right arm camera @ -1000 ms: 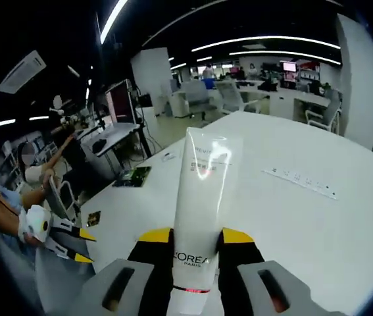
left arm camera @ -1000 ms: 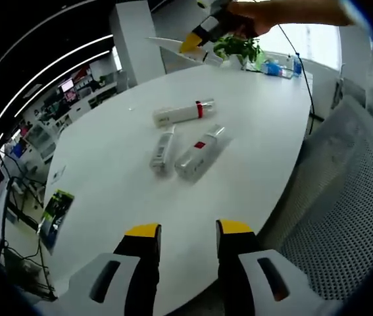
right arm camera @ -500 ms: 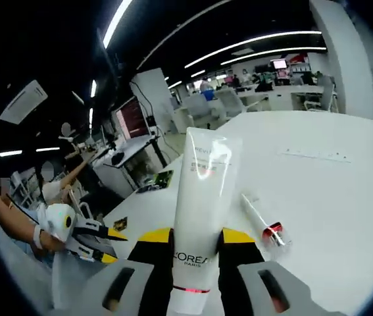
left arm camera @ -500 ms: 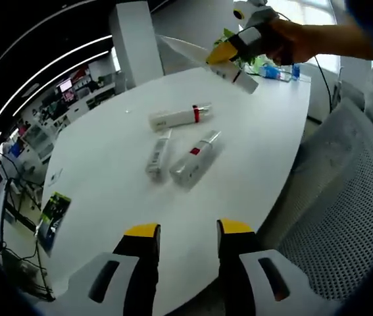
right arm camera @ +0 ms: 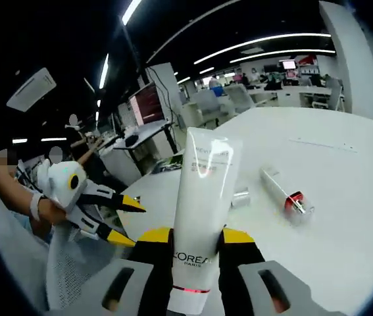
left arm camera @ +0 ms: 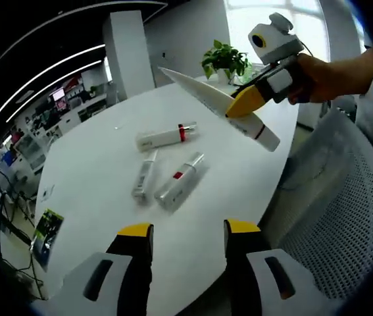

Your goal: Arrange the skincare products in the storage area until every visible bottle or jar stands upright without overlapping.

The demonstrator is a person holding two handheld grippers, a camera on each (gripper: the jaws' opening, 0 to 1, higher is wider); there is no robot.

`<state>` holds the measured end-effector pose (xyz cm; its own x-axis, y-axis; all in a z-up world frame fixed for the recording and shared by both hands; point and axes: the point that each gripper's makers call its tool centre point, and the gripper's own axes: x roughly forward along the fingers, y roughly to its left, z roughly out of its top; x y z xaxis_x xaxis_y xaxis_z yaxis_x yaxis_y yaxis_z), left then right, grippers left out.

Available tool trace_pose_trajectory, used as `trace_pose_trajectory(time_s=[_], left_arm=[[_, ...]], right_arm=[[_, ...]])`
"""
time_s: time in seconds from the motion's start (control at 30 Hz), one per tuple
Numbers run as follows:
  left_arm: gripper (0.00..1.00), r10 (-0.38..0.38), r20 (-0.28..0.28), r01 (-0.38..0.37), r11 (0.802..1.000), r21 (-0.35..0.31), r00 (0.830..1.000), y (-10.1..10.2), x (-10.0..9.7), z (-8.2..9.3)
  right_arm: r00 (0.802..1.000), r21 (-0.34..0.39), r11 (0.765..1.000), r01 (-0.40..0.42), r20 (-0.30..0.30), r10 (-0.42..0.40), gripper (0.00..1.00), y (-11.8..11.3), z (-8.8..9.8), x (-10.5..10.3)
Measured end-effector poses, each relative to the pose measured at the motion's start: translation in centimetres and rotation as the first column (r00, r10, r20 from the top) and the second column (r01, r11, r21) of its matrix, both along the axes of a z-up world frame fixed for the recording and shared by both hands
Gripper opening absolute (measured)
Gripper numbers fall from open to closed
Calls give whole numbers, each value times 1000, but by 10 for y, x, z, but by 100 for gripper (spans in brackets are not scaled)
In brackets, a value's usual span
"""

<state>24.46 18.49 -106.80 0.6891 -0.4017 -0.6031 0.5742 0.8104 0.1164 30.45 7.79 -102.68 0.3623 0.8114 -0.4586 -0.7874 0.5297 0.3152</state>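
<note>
Above worktop (left arm camera: 107,171): right gripper (right arm camera: 196,240) jaws clamping tube (right arm camera: 201,204) nr cap; soft, prob. squashy. Left gripper (left arm camera: 185,230) jaws wide, empty.

Four skincare products were counted; three lay on the white table (left arm camera: 107,171), all on their sides: a white tube with a red band (left arm camera: 166,136) farthest from the table's near edge, a slim white tube (left arm camera: 144,182) nearer that edge, and a silvery bottle with a red label (left arm camera: 179,182) just beside the slim one; the fourth, a white L'Oréal tube (right arm camera: 199,224), was counted above the table, clamped in the right gripper (right arm camera: 196,245). Two grippers were counted: that one and the left gripper (left arm camera: 185,232). One potted plant (left arm camera: 225,60) was counted at the table's far end.
</note>
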Motion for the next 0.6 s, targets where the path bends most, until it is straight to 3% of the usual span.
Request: trace_pose_trajectory(time_s=[0.07,0.13,0.23,0.37,0.6], left_arm=[[42,-13,7,13,1000,-18,1000,-6,1,8],[47,18,19,-15,990,-137,1000,-23,7,25],[48,60,40,-46,956,-289,997,-48,13,49],[47,25,41,-10,944,-330,999,-75,10,54],[43,3,-20,-10,926,-379,1000,-96,0,45]], right_arm=[[1000,18,1000,12,1,-12,19,-2,2,-1],[1000,44,999,18,15,-18,19,-3,6,-3],[999,69,997,18,28,-20,19,-3,11,-9],[999,89,996,18,33,-21,19,-3,12,-14],[1000,104,994,23,14,-25,19,-7,10,-22]])
